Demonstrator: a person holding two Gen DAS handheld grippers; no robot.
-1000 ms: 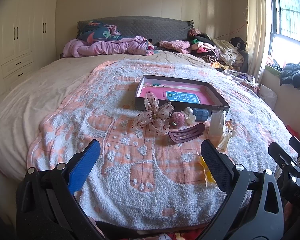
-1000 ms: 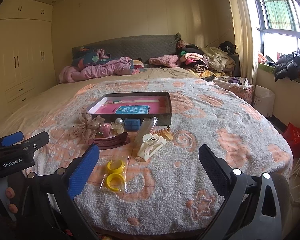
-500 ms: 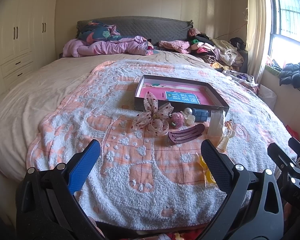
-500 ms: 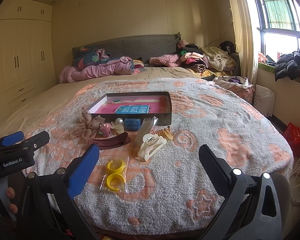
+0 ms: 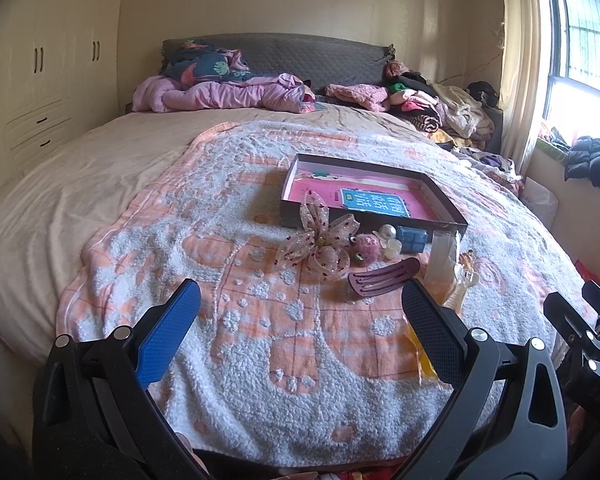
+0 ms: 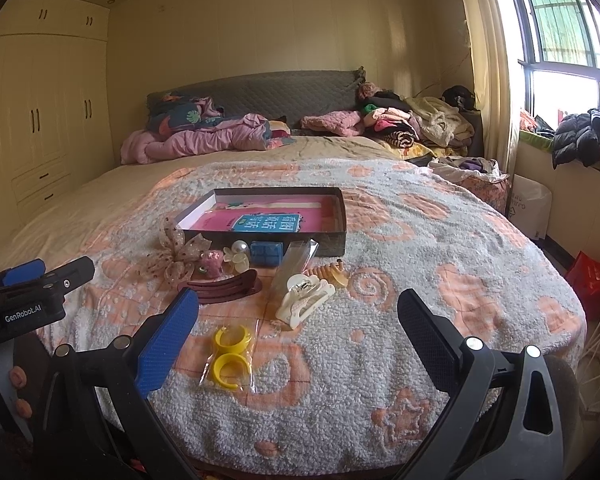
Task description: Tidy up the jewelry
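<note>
Both claws, left claw [image 5: 298, 330] and right claw [image 6: 298, 330], hang spread and empty over the bed [image 6: 440, 280], nothing sorted yet; hair clips like the white plastic claw clip [image 6: 305, 299] lie beside the shallow dark pink-lined box [image 6: 332, 236], probably their destination.

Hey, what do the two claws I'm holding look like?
Both match: black plastic frames with silver screws, one finger padded in textured blue, the other in black. The left claw and right claw look identical. The left claw's body, seen from the right camera, carries white "GenRobot.AI" lettering.
</note>
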